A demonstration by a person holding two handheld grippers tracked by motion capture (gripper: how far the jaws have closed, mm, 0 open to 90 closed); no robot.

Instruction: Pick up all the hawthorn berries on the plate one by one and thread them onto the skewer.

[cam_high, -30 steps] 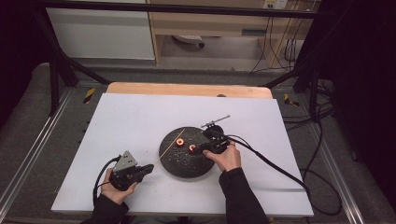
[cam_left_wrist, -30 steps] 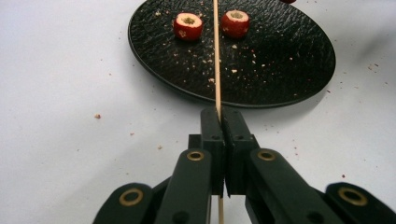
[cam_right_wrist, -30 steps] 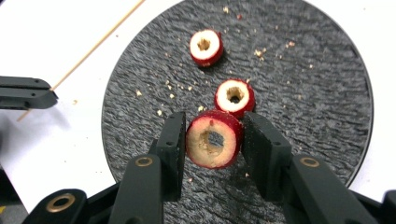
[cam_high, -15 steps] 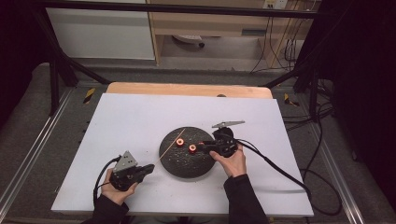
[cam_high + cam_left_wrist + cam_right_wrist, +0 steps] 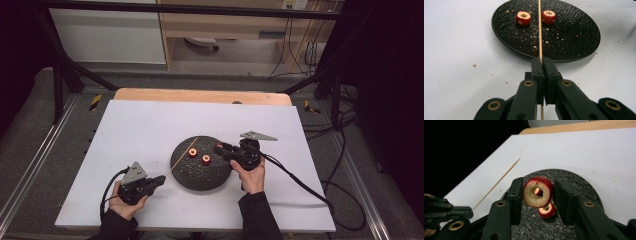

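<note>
From the high view we see the black plate (image 5: pixel 200 177) near the middle of the white table (image 5: pixel 150 125), with open white surface on every side of it and widest toward the far wooden edge. Two red fruit rings (image 5: pixel 205 159) lie on the plate's far half. Our left gripper (image 5: pixel 159 180) sits just off the plate's left rim, our right gripper (image 5: pixel 220 147) over its right rim.

In the left gripper view our jaws are pressed together on a thin wooden skewer (image 5: pixel 540 30), which runs straight out over the plate (image 5: pixel 574 37) between the two rings (image 5: pixel 523 18). Bare table lies to either side.

In the right gripper view our jaws are clamped on a third ring, the cored fruit piece (image 5: pixel 538 191), held on edge above the plate (image 5: pixel 579 185) with its hole facing us. Another ring (image 5: pixel 547 211) lies below it. The skewer (image 5: pixel 499 181) slants across the table at left, well apart from the held piece.
</note>
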